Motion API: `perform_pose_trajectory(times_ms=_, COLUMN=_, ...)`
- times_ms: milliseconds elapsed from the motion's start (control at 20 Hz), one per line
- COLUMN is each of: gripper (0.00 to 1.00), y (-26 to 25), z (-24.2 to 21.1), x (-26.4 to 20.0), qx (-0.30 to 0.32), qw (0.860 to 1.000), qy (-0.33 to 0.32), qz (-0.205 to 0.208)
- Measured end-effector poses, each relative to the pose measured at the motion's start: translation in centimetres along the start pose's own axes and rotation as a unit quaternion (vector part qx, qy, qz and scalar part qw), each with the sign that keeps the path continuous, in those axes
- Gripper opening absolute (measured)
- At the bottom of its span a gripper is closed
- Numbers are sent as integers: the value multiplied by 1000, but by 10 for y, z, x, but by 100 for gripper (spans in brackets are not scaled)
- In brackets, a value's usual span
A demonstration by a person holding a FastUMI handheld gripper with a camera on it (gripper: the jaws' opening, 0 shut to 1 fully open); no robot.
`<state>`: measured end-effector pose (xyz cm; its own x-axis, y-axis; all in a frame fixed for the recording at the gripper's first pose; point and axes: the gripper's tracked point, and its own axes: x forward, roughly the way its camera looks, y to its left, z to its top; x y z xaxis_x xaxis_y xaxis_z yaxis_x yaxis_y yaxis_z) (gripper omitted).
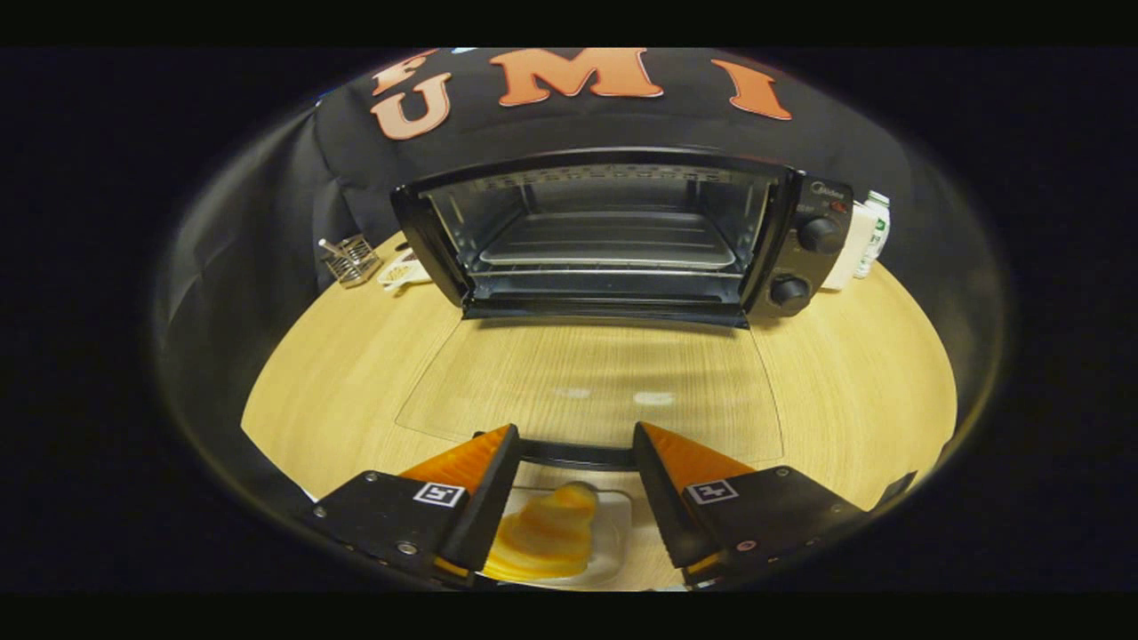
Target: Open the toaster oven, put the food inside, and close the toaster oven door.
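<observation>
Toaster oven (613, 236) sits dead centre in the upper half of the frame, on the wooden table (853, 391), and its glass door (591, 382) is folded all the way down, lying flat toward us with the dark handle (576, 455) right at the fingertips. Inside, a metal tray (609, 242) rests on the rack. Two knobs (805, 262) are stacked on the oven's right panel. Down at the bottom centre, the gripper (576, 437) is spread wide, fingers well apart and pressing on nothing. Between them, below the door handle, the food (544, 538) shows as a yellow-orange lump on a pale dish (613, 533); it's blurred, so I can't tell exactly what it is. Over at the upper left, beside the oven, a small wire rack (352, 260) stands with something white (402, 271) next to it. At the upper right, a white bottle (875, 233) stands just past the oven's side.
</observation>
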<state>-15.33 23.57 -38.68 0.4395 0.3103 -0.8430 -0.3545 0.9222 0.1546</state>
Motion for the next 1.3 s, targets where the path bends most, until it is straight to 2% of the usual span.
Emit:
perform_pose_trajectory(times_ms=300, gripper=75, y=-6, z=7, x=12, qx=-13, qw=1000, qy=0, qz=-6)
perform_pose_trajectory(times_ms=600, gripper=71, y=-15, z=7, x=-1, qx=30, qw=999, qy=-5, qz=-24)
perform_pose_trajectory(times_ms=750, gripper=80, y=-20, z=-5, x=-22, qx=-4, qw=999, qy=-11, qz=-44)
perform_pose_trajectory(times_ms=900, gripper=88, y=-11, z=-9, x=-49, qx=-6, qw=998, qy=-16, qz=-52)
perform_pose_trajectory(times_ms=1100, gripper=96, y=8, z=-38, x=-76, qx=28, qw=998, qy=21, qz=-53)
perform_pose_trajectory(times_ms=1300, gripper=98, y=11, z=-72, x=-83, qx=68, qw=993, qy=67, qz=-66)
